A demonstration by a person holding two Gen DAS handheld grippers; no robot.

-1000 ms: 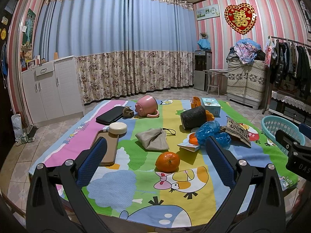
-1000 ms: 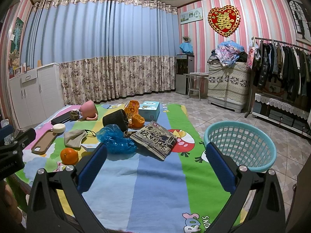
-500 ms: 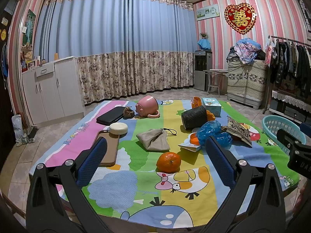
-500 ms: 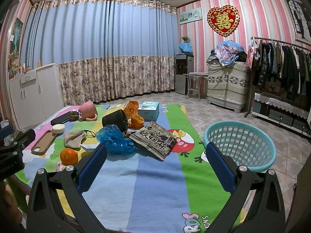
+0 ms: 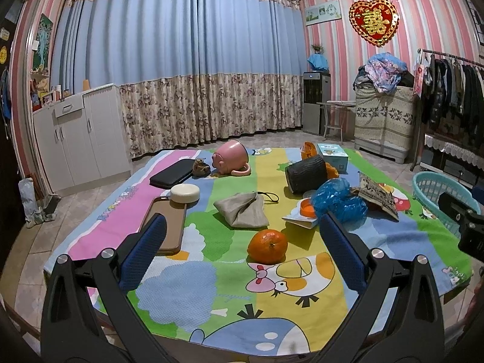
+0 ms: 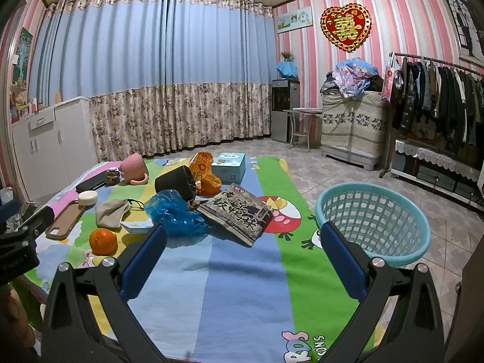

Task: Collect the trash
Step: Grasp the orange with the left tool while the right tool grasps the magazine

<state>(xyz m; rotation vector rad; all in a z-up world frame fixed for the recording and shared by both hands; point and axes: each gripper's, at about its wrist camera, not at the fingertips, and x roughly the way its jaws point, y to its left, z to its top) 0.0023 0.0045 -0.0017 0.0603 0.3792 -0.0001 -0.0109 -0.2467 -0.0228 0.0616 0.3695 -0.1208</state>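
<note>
A crumpled blue plastic bag (image 5: 338,201) (image 6: 174,213) lies mid-table beside a printed snack packet (image 6: 239,213) (image 5: 378,195) and an orange wrapper (image 6: 202,168). A teal basket (image 6: 375,220) (image 5: 435,190) stands on the floor to the right of the table. My left gripper (image 5: 242,242) is open and empty above the near table edge, an orange (image 5: 267,246) between its fingers in view. My right gripper (image 6: 242,242) is open and empty above the cloth's blue stripe, short of the packet.
On the cartoon tablecloth (image 5: 272,296) lie a pink mug (image 5: 231,157), black cup (image 5: 307,174), grey pouch (image 5: 243,210), phone case (image 5: 168,220), white disc (image 5: 184,193), black case (image 5: 171,177) and tissue box (image 6: 228,166). White cabinets stand left, a clothes rack right.
Both grippers have drifted very slightly; the scene sits a touch closer. Nothing on the table has moved.
</note>
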